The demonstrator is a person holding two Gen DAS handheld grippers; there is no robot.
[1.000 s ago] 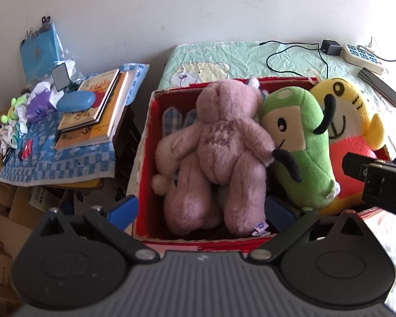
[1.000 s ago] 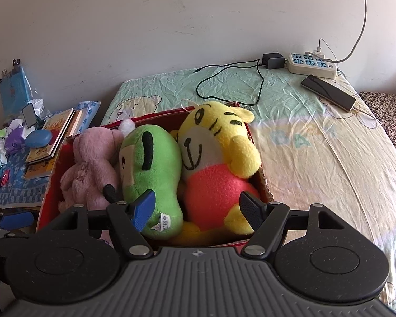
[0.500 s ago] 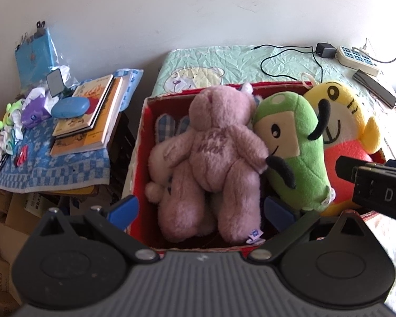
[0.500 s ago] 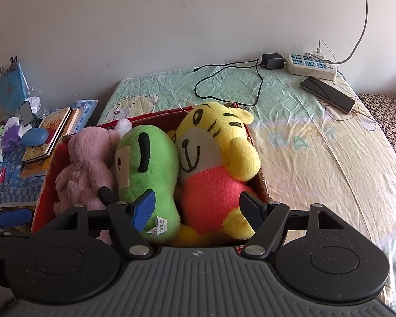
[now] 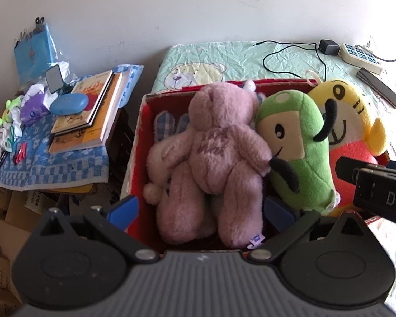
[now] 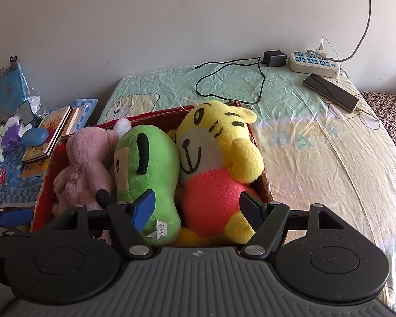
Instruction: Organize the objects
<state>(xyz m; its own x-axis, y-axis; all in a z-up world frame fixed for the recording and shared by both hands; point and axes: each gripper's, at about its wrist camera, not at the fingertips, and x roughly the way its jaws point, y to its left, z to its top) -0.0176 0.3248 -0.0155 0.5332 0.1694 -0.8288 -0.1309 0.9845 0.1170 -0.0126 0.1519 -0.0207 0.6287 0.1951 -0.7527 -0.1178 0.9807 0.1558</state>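
A red cardboard box [image 5: 137,142] stands on the bed with plush toys packed in it. A pink teddy bear [image 5: 213,153] lies on the left over a paler plush [image 5: 155,158]. A green plush [image 5: 298,142] is in the middle and a yellow tiger [image 5: 351,121] on the right. My left gripper [image 5: 200,211] hangs open at the box's near edge, its fingers either side of the bear's legs without touching. My right gripper [image 6: 198,211] is open too, over the tiger's [image 6: 213,142] red belly and beside the green plush [image 6: 147,158]. The bear [image 6: 84,158] sits further left.
The bed sheet [image 6: 316,158] stretches right of the box, with a black charger cable [image 6: 250,79], a power strip [image 6: 314,63] and a phone [image 6: 330,92] at the wall end. Left of the box, a low stand under a blue towel [image 5: 52,166] holds books [image 5: 89,105] and small clutter.
The left wrist view has drifted a little, so the box sits slightly further left in it. Both grippers stay open and the toys have not moved.
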